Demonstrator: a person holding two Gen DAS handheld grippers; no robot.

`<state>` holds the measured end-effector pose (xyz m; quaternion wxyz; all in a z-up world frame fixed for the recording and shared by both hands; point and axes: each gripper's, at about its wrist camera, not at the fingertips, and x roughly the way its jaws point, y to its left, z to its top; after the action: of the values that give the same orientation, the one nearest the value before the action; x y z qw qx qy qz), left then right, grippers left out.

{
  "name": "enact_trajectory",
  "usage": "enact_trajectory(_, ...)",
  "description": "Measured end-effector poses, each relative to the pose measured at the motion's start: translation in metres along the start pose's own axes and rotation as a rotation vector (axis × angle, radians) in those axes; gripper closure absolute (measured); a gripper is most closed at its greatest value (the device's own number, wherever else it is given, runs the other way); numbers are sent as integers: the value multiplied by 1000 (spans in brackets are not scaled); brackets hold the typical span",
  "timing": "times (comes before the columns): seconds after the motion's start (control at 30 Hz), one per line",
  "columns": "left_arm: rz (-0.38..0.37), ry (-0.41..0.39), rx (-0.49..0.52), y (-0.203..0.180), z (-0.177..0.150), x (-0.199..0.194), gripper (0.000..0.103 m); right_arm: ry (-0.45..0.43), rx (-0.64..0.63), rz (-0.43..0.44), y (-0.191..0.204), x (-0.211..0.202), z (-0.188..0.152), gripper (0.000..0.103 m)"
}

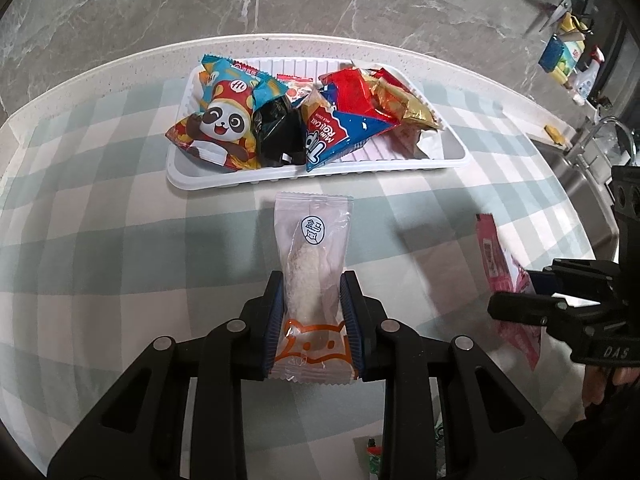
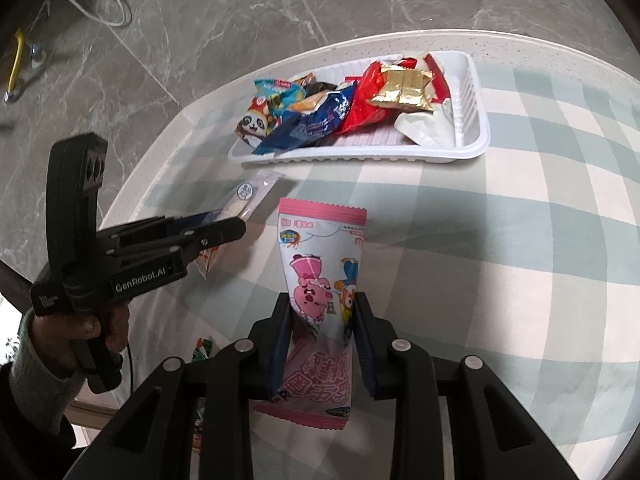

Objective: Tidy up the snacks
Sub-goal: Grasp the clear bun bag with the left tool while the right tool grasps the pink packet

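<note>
My left gripper [image 1: 313, 286] is shut on a clear snack packet [image 1: 314, 280] with a white cake inside and an orange print, held a little above the checked tablecloth. In the right wrist view that same left gripper [image 2: 236, 226] shows at the left, a hand around its handle, the clear packet [image 2: 250, 200] sticking out of it. My right gripper [image 2: 322, 304] is shut on a pink cartoon snack packet [image 2: 320, 276]; the pink packet [image 1: 504, 276] also appears at the right of the left wrist view. A white tray [image 1: 452, 152] beyond both holds several snack packets.
In the tray lie a panda packet [image 1: 224, 120], a blue roll-cake packet [image 1: 336, 132], a red one and a gold one [image 2: 404, 90]. The round table's edge curves close behind the tray [image 2: 476, 136]. A small green-red wrapper [image 1: 374, 454] lies near the table's front.
</note>
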<state>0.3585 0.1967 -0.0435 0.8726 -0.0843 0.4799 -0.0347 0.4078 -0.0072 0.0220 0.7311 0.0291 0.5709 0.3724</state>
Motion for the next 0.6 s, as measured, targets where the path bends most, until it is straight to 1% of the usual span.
enact_trajectory(0.6,-34,-47,-7,1,14,-28,77,-63,61,37,-8,-19,24,71)
